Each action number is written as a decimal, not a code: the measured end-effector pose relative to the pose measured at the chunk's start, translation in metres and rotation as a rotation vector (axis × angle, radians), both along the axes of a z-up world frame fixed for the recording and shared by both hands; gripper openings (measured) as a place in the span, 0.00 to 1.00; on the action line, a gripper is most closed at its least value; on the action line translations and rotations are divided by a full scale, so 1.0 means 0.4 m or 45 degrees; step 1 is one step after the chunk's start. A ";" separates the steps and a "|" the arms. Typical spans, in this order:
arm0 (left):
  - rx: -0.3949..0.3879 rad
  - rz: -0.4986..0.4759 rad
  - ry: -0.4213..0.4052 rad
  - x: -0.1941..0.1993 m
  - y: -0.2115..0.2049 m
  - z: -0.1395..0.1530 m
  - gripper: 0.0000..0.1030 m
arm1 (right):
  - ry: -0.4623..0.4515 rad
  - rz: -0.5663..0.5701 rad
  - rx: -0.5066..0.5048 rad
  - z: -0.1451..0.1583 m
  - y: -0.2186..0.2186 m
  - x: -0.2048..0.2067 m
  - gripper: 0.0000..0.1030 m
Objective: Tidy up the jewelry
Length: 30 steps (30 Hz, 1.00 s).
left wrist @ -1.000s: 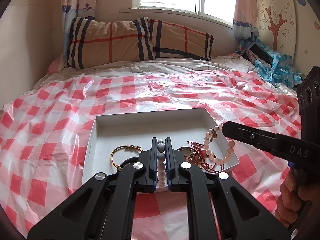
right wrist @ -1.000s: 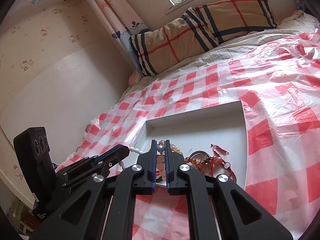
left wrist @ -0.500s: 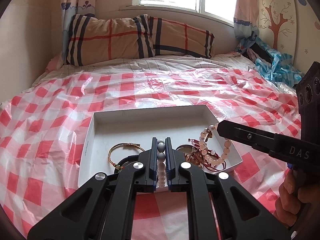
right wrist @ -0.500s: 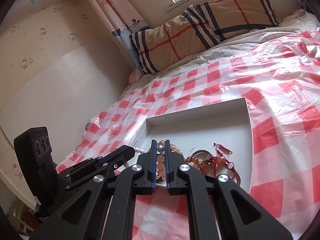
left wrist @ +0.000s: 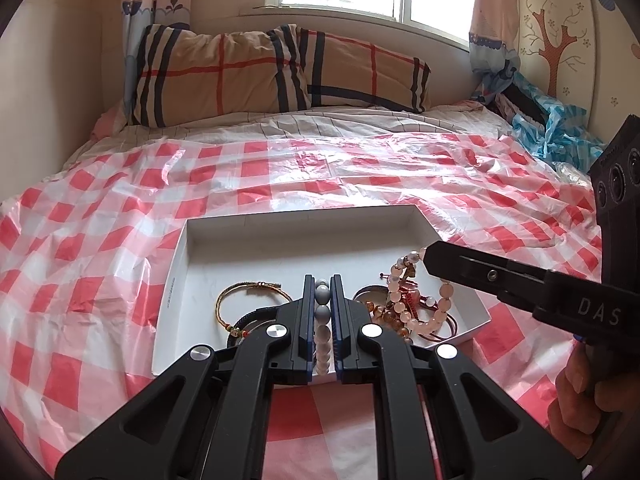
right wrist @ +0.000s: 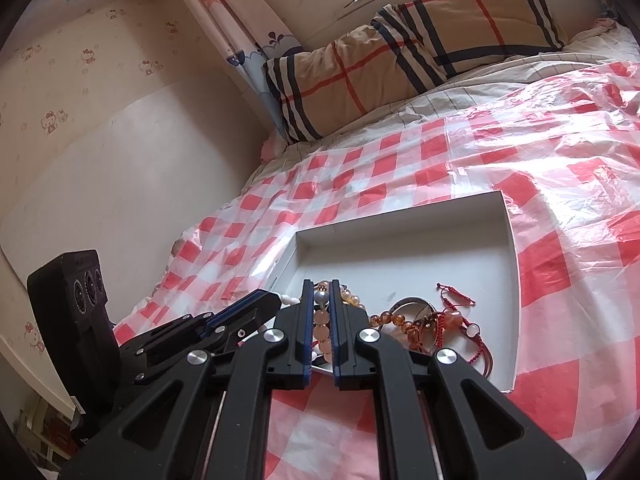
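A shallow white tray lies on the checked bed cover and holds several bracelets. My left gripper is shut on a string of grey and pale pink beads over the tray's near edge. My right gripper is shut on a pink bead bracelet, which hangs from its tip in the left wrist view. A gold cord bracelet, a dark band, amber beads and a red cord bracelet lie in the tray.
The red-and-white checked plastic cover spreads over the bed. A plaid pillow lies at the head under the window. Blue cloth is bunched at the far right. A wall runs along the bed's left side.
Both grippers have drawn back slightly and tilted down, so the tray sits lower in view. Both stay shut on their bead strings.
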<state>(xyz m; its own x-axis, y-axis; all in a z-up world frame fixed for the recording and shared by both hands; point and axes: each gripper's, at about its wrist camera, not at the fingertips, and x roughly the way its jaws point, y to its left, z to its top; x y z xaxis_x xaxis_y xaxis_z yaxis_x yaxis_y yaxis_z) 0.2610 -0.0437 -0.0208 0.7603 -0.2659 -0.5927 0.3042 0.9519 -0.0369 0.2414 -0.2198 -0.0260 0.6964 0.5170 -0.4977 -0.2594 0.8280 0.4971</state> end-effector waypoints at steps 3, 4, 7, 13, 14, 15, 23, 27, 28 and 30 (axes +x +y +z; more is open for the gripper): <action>0.010 0.002 0.026 0.012 0.003 -0.020 0.07 | 0.026 -0.035 -0.074 -0.014 0.005 0.011 0.08; 0.013 0.005 0.038 0.017 0.005 -0.025 0.07 | 0.042 -0.055 -0.098 -0.019 0.003 0.015 0.08; 0.023 0.021 0.068 0.024 0.011 -0.036 0.07 | 0.073 -0.100 -0.117 -0.034 -0.012 0.017 0.09; 0.030 0.057 0.091 0.005 0.033 -0.008 0.09 | 0.048 -0.131 -0.242 0.002 -0.008 -0.034 0.17; 0.033 0.059 0.091 -0.004 0.037 0.000 0.11 | 0.040 -0.136 -0.276 0.012 -0.004 -0.043 0.22; 0.037 0.061 0.090 -0.019 0.040 0.010 0.18 | 0.028 -0.140 -0.317 0.024 0.001 -0.058 0.22; 0.053 0.076 0.079 -0.193 0.083 0.082 0.55 | -0.030 -0.223 -0.591 0.121 0.014 -0.220 0.30; 0.042 0.094 0.076 -0.299 0.109 0.116 0.68 | -0.075 -0.266 -0.706 0.178 0.021 -0.330 0.32; 0.039 0.097 0.072 -0.332 0.115 0.126 0.71 | -0.086 -0.276 -0.732 0.190 0.021 -0.356 0.33; 0.037 0.106 0.063 -0.386 0.121 0.144 0.74 | -0.108 -0.293 -0.784 0.215 0.019 -0.412 0.36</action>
